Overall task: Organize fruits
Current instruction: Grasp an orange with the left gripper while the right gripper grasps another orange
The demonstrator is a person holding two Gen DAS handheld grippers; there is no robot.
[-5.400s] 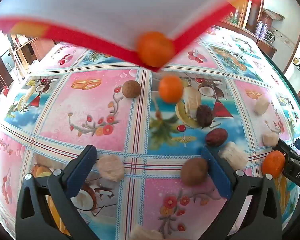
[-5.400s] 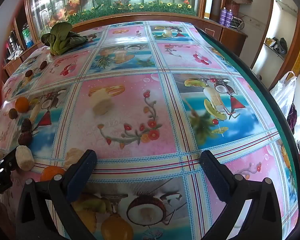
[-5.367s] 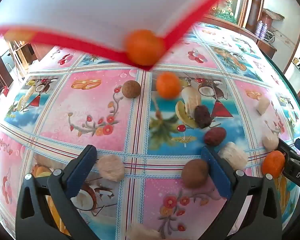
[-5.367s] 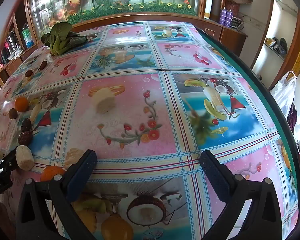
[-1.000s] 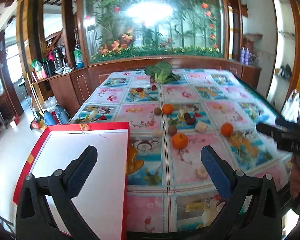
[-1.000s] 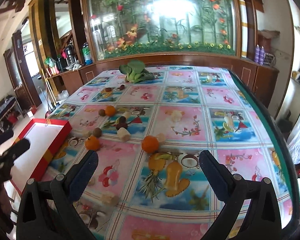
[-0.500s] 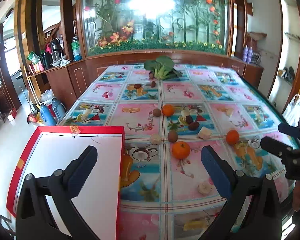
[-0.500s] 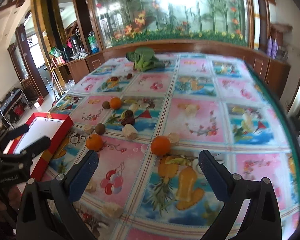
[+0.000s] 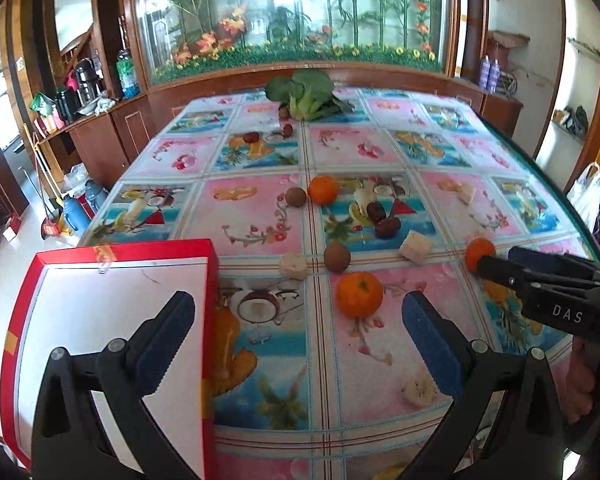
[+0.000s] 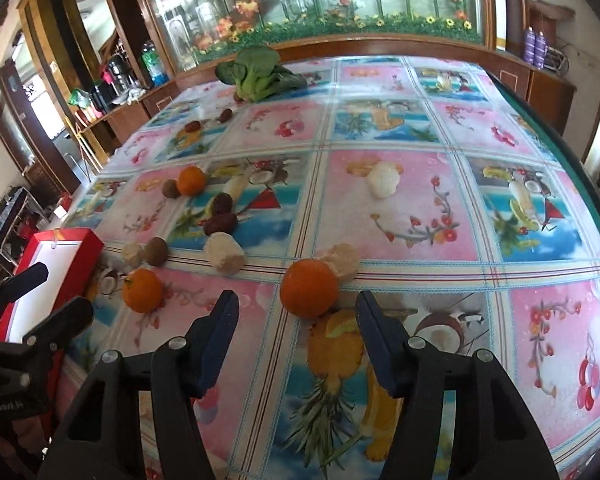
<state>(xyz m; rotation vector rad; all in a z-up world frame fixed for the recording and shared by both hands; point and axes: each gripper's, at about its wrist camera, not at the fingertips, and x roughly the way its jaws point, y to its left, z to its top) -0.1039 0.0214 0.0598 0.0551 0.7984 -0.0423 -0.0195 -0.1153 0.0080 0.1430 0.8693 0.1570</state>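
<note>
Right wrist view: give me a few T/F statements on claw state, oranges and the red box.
1. The right claw is open with nothing in it. True.
2. An orange lies on the tablecloth just ahead of the right claw. True.
3. The red box holds two oranges. False: its white inside is bare.
4. The left claw grips an orange. False: it is open; the nearest orange lies on the cloth.
5. Leafy greens lie at the table's far end. True.
</note>
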